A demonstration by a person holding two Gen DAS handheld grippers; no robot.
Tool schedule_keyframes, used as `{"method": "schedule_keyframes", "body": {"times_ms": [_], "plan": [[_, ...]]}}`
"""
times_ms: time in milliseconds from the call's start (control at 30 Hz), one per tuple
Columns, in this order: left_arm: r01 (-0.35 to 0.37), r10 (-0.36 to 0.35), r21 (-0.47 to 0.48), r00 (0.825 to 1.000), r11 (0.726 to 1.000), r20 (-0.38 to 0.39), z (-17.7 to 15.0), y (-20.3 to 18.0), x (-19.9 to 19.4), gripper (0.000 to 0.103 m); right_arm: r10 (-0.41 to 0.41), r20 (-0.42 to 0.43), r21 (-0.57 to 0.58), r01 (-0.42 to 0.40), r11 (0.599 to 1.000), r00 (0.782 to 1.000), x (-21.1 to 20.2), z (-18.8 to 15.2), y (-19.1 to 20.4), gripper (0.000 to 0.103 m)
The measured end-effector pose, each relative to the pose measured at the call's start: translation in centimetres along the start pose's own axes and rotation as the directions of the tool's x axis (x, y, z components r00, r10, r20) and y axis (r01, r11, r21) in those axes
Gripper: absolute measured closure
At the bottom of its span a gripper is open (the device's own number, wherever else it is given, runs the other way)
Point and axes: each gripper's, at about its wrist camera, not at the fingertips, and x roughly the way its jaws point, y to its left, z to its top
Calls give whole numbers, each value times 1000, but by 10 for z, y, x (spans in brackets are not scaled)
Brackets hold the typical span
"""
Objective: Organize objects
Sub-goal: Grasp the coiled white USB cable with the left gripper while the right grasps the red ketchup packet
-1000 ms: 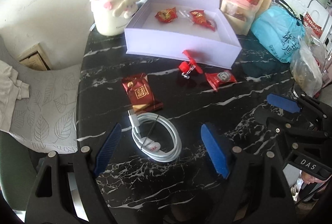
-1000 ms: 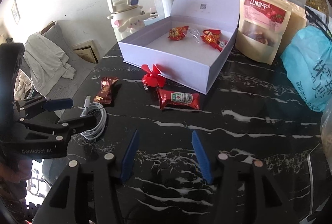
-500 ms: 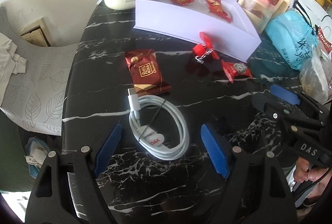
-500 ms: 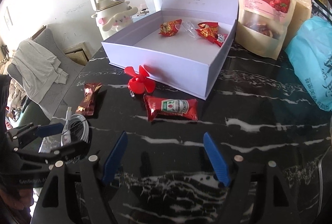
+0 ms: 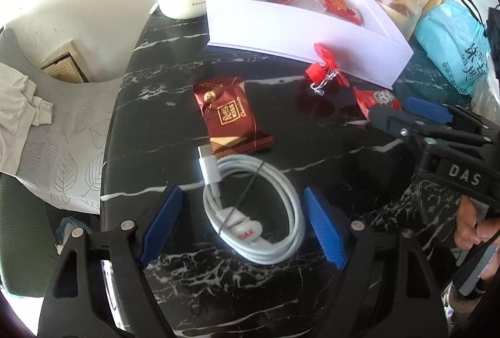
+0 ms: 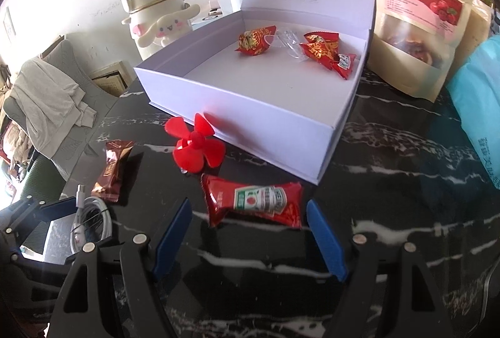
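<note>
Both tongs brought lower and nearer since earlier: left tongs (image 5: 240, 225) wide around coiled cable (image 5: 253, 209), right tongs (image 6: 248, 236) wide before ketchup sachet (image 6: 254, 200); three sachets logged in box (image 6: 250, 106) upper centre, four items left on bench (image 5: 162, 106).

A black marble table with white veins (image 6: 390, 181) carries an open white cardboard box (image 6: 250, 116) at the far side. Nearer lie a red plastic fan propeller (image 6: 197, 147), a red ketchup sachet (image 6: 253, 202), a brown chocolate wrapper (image 5: 229, 116) and a coiled white charging cable (image 5: 259, 213). A cream cartoon-dog kettle (image 6: 156, 16), tan snack pouches (image 6: 415, 28) and a blue plastic bag (image 6: 481, 106) stand far.
</note>
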Motion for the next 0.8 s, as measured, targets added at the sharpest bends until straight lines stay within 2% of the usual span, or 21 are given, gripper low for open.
{"method": "schedule_keyframes", "body": {"times_ms": [100,300,333,367,500,567,800], "plan": [[-1,1,-1,1000,1000,-2,3,0,1,23,-16,4,-11,16,1000,1000,4,2,2,26],[6,-6,13,1000,1000,19,4,1,3,24,5,20,0,-5,1000,1000,2,0,3,27],[7,-8,16,1000,1000,20,4,1,3,25,5,20,3,-5,1000,1000,2,0,3,28],[9,-10,19,1000,1000,19,3,1,2,26,2,22,7,-2,1000,1000,1,0,2,38],[13,-14,26,1000,1000,26,1,2,0,32,15,25,15,-15,1000,1000,-1,-1,1,46],[20,-21,35,999,999,36,0,1,-3,42,33,28,23,-34,999,999,-4,-2,0,50],[36,-37,47,999,998,32,-6,-3,-9,44,47,22,3,-47,999,999,-13,-14,6,51]]}}
